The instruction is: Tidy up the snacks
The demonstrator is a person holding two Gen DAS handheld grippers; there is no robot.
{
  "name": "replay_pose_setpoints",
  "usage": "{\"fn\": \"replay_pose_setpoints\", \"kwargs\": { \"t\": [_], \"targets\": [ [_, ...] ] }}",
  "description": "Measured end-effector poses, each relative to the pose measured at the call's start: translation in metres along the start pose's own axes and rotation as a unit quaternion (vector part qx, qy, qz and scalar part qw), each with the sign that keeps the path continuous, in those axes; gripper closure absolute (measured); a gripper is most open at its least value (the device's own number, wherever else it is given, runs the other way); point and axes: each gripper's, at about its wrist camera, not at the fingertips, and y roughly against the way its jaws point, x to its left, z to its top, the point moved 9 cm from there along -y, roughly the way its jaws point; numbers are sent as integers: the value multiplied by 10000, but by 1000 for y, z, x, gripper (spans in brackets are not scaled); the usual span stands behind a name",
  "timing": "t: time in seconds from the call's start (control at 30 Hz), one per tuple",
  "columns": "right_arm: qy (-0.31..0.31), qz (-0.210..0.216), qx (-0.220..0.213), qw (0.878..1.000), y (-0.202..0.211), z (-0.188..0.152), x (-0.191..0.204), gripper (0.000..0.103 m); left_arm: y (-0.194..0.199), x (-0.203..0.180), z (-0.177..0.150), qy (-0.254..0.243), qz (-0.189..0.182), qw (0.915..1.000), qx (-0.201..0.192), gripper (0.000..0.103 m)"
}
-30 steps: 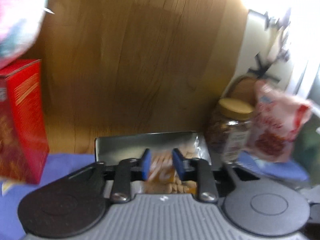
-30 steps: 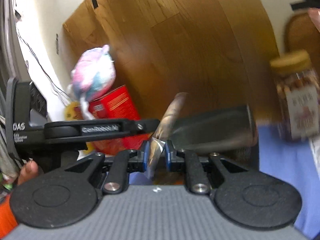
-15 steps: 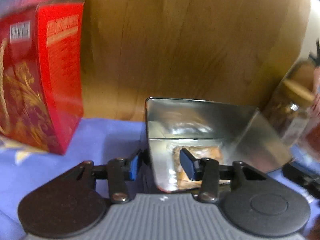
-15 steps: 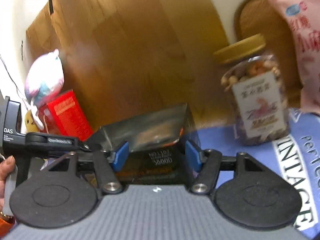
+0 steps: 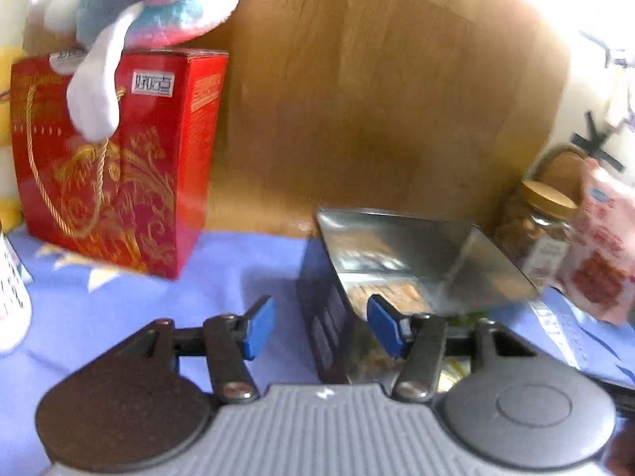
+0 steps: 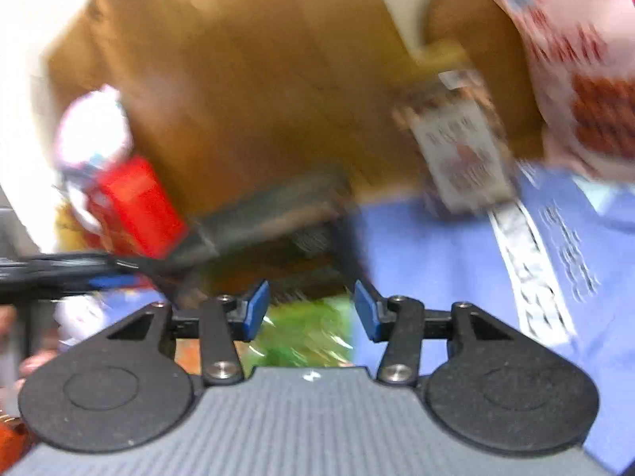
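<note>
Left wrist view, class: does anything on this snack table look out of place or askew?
Yes. A plush toy lies on top of the red gift box, one limb dangling over its front; it is no snack. The dark snack box stands open, its silvery flaps splayed, between the open left tool's fingers.

Ribbed grey bodies, 2 black round discs each, silver screws, blue pads on left gripper (image 5: 321, 327) and right gripper (image 6: 311, 309).
</note>
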Motion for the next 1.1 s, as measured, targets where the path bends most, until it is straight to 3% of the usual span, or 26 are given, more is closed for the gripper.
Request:
{"fn": "replay_pose_setpoints", "kwargs": {
  "t": [0.03, 0.07, 0.17, 0.3, 0.47, 0.6, 0.73, 0.8, 0.83, 0.93, 1.0, 1.07, 1.1],
  "targets": [
    [-196, 166, 299, 9992, -10, -11, 1, 59, -2, -1, -5, -26, -41, 9999, 155, 52],
    [-224, 188, 319, 9991, -12, -18, 4, 60, -1, -5, -15, -58, -89, 9996, 273, 54],
    [445, 103, 421, 9981, -6, -40, 43, 59, 5, -14, -37, -201, -161, 9989, 383, 54],
    [687, 636, 701, 9931, 5, -64, 74, 59, 19, -6, -48, -275, -177, 9987, 393, 54],
    [658, 438, 208, 9966, 37, -51, 60, 58, 42, -12, -47, -237, -484, 9979, 361, 54],
    [263, 495, 159, 9983, 49, -41, 35, 58, 39, -42, -48, -407, -951, 9930, 563, 54],
    [-48, 321, 299, 9990, 28, -31, 16, 58, 16, -70, -42, -628, -1067, 9901, 661, 54],
    [-393, 273, 444, 9979, 16, -22, 3, 60, -6, -83, -37, -663, -1199, 9868, 859, 54],
    [-584, 275, 522, 9965, 11, -19, -2, 67, -20, -89, -37, -691, -1203, 9852, 1008, 54],
    [-1083, 498, 936, 9884, -2, -19, -13, 71, -62, -94, -42, -978, -770, 9815, 1453, 53],
    [-1363, 673, 1183, 9813, -11, -26, -12, 71, -72, -97, -45, -954, -906, 9782, 1608, 48],
    [-1449, 788, 1198, 9790, -18, -30, -7, 71, -74, -102, -48, -757, -1239, 9715, 1871, 53],
    [-1493, 837, 1194, 9780, -22, -31, -5, 73, -74, -101, -48, -644, -1196, 9733, 1851, 54]
  ]
}}
